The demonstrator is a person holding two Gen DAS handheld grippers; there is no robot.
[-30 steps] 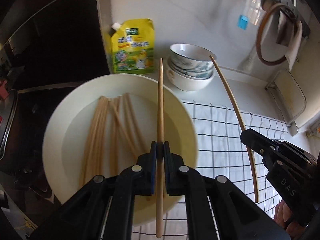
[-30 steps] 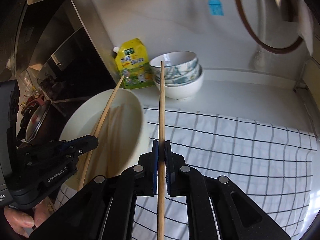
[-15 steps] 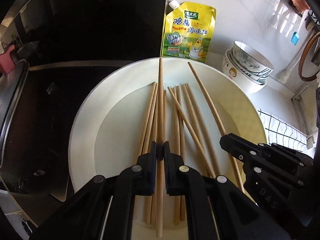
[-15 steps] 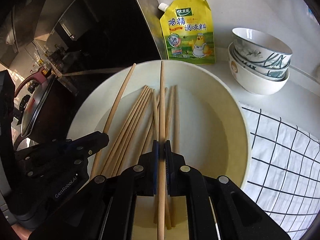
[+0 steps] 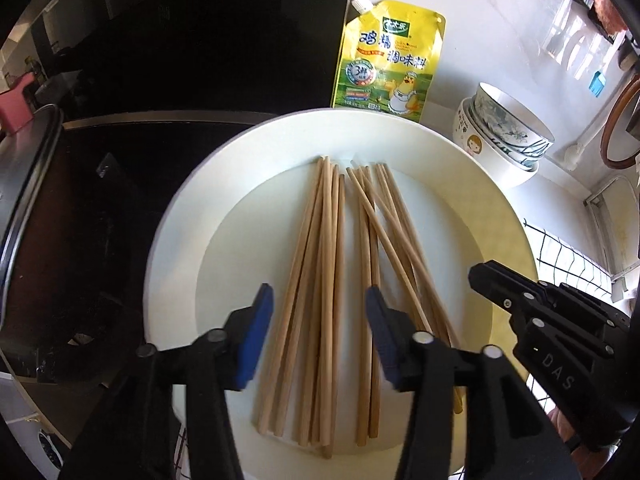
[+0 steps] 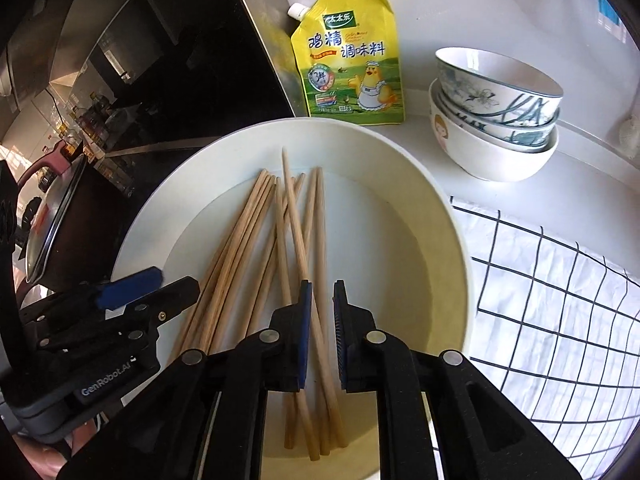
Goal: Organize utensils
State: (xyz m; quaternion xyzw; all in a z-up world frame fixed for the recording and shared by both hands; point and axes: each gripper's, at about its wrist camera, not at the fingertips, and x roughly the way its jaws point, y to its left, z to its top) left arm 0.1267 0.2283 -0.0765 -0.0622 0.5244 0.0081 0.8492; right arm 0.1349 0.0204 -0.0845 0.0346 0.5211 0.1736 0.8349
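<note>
Several wooden chopsticks [image 5: 328, 280] lie side by side in a large white plate [image 5: 192, 216]. My left gripper [image 5: 318, 304] is open wide just above them and holds nothing. In the right wrist view the same chopsticks [image 6: 280, 240] lie in the plate [image 6: 432, 240]. My right gripper [image 6: 319, 292] is slightly open, with one loose chopstick lying slanted across the pile below the gap. The left gripper [image 6: 120, 292] shows at the left of that view, and the right gripper body [image 5: 552, 320] at the right of the left wrist view.
A yellow seasoning pouch [image 6: 352, 56] leans on the back wall. Stacked bowls [image 6: 496, 112] stand to the right of it. A white checked cloth [image 6: 560, 280] covers the counter on the right. A black stove with a pot [image 5: 24, 208] lies to the left.
Both grippers moved from over the cloth to over the plate, then opened. The two chopsticks they held now lie in the plate with the others.
</note>
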